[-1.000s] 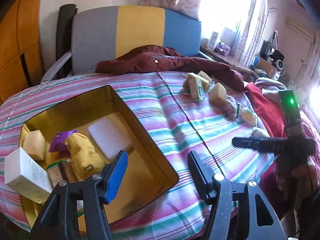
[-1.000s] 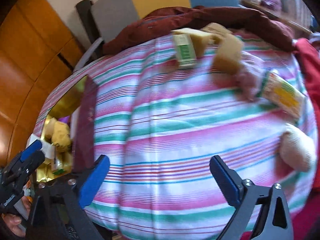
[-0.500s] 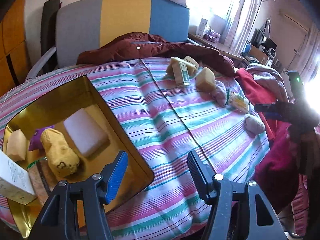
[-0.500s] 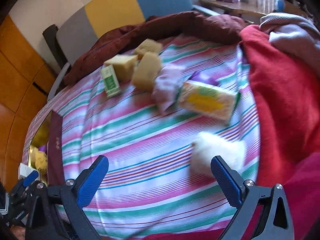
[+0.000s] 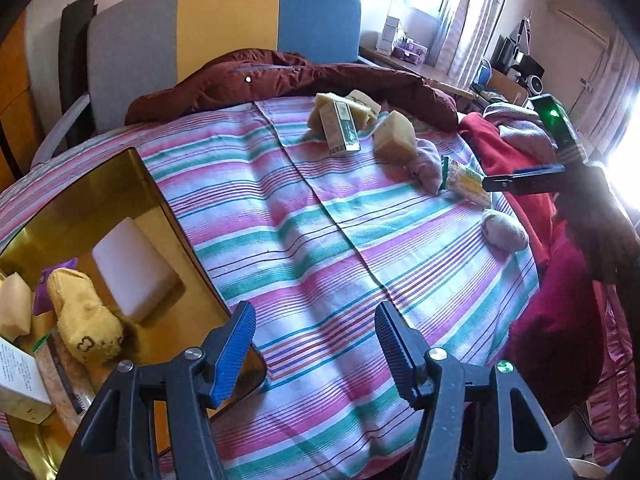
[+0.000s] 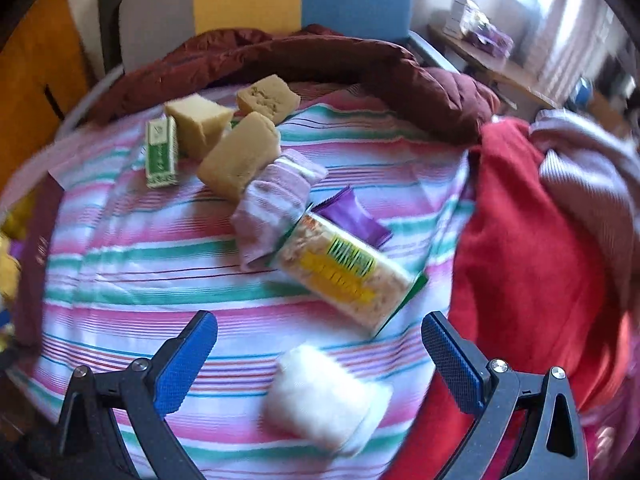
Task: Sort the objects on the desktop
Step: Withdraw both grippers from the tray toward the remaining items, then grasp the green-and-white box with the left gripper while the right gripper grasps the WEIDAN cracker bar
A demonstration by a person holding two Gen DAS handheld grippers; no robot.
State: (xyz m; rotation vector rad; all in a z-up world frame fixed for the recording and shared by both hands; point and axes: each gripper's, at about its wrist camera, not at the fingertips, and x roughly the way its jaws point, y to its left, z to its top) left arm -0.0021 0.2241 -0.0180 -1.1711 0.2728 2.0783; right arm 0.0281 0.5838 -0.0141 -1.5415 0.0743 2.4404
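My left gripper (image 5: 314, 344) is open and empty, over the striped cloth beside the gold box (image 5: 100, 192). The box holds a yellow sock (image 5: 84, 328), a white block (image 5: 132, 268), a sponge (image 5: 14, 312) and a white carton (image 5: 16, 376). My right gripper (image 6: 320, 360) is open above a white rolled sock (image 6: 328, 400), whose far end shows between the fingers; the pads do not touch it. Beyond lie a snack packet (image 6: 344, 276), a purple striped sock (image 6: 276, 200), a purple wrapper (image 6: 352, 216), three sponges (image 6: 240, 156) and a green box (image 6: 160, 152).
A maroon jacket (image 5: 288, 76) lies along the far edge of the table, in front of a grey, yellow and blue chair back (image 5: 224, 28). Red cloth (image 6: 532, 260) is heaped on the right side. The right gripper (image 5: 520, 178) shows over the right edge in the left wrist view.
My right gripper has swung to the right across the cloth, from near the gold box to above the white rolled sock. The left gripper drifted slightly right; the box slid toward the picture's left.
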